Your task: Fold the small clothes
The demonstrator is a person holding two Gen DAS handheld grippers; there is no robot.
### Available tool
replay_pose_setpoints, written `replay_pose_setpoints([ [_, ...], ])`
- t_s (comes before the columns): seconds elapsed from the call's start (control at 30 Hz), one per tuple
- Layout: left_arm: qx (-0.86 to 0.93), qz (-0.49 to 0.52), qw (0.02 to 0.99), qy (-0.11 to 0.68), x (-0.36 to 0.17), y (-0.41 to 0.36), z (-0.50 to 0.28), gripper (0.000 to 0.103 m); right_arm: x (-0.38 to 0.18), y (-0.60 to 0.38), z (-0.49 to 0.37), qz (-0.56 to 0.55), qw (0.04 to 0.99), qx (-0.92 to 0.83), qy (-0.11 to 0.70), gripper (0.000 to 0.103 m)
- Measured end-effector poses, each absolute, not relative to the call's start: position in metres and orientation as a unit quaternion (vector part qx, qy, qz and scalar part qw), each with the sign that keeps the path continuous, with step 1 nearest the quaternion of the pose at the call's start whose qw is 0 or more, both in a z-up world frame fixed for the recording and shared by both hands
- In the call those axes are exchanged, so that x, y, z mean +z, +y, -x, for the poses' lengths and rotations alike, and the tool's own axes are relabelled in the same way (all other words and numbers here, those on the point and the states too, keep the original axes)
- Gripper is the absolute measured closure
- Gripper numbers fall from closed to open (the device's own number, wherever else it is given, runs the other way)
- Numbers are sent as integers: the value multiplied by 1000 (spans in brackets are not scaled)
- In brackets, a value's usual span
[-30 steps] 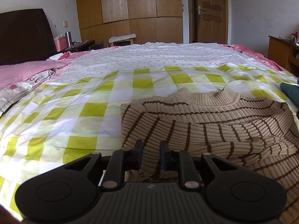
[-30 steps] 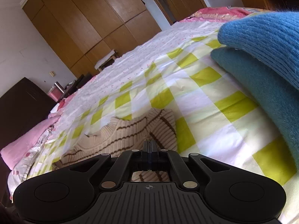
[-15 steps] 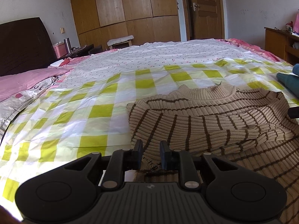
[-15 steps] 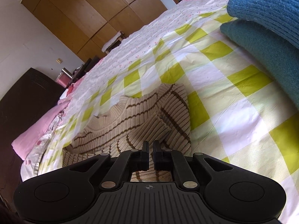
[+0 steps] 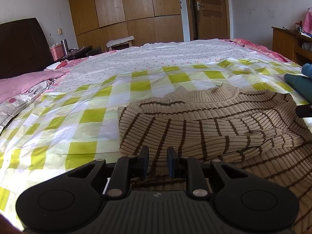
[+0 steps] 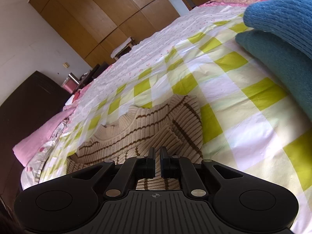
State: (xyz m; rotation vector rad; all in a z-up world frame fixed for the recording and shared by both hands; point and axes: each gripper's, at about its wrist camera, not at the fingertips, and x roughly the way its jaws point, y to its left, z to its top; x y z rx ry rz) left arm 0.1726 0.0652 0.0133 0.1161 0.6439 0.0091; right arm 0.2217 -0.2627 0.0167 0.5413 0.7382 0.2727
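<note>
Checked bedsheet (image 5: 87, 117) held half-folded sweater (image 5: 195, 128). Left gripper (image 5: 158, 160) jaws narrowly apart, fabric between, grip unclear; right gripper (image 6: 157, 162) slightly parted, holding nothing. Risk: hem slipping, fold skewing.

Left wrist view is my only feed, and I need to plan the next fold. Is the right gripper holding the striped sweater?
Observer: The right gripper is over the striped sweater with its jaws a slit apart. I see no cloth pinched between them.
Operator: And the pile clipped at my right edge?
Observer: A blue knit lies on top of a teal knit. They sit apart from the sweater, with bare checked sheet between.
</note>
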Motion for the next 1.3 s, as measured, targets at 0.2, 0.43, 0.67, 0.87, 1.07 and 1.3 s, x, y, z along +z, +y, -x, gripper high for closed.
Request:
replay_pose_setpoints([
  [0.2, 12, -51, 945, 323, 7, 71, -178, 76, 14, -254, -226, -237, 896, 133, 350, 95],
  [0.43, 11, -47, 945, 322, 6, 75, -177, 76, 18, -275, -227, -248, 910, 79, 321, 76],
  [0.67, 11, -49, 945, 323, 5, 74, -177, 76, 10, -259, -231, -204, 915, 104, 331, 77],
  [0.87, 12, -48, 945, 322, 5, 74, -177, 76, 17, -256, -228, -179, 915, 117, 341, 98],
  [1.07, 20, -39, 947, 319, 4, 83, -175, 75, 28, -269, -222, -195, 914, 116, 336, 98],
  [1.3, 24, -41, 948, 316, 5, 85, -171, 76, 10, -257, -229, -143, 912, 90, 373, 98],
])
